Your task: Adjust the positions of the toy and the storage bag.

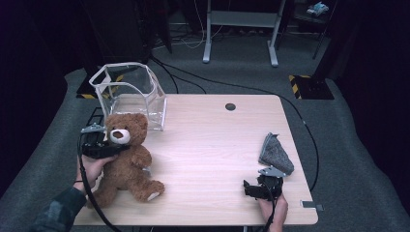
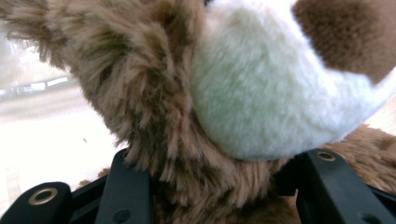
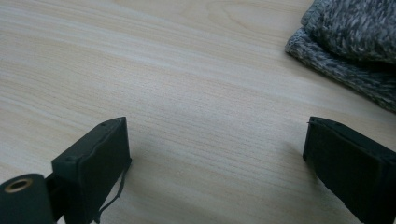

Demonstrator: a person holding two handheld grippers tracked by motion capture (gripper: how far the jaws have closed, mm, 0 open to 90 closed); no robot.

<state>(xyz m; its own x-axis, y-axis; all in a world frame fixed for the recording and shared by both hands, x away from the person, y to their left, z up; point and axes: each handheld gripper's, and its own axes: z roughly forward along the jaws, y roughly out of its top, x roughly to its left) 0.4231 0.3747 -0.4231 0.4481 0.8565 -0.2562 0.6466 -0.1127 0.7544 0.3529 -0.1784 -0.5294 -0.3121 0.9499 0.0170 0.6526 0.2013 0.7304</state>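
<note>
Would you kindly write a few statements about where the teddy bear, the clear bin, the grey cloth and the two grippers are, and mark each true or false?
1. The left gripper is closed on the teddy bear at its neck. True: in the left gripper view its jaws press into the fur on both sides just below the white muzzle.
2. The teddy bear lies inside the clear plastic bin. False: it sits on the table in front of the bin.
3. The right gripper holds the grey cloth. False: its jaws stand open over bare wood, with the cloth off to one side.
4. The grey cloth lies near the table's right edge. True.
</note>
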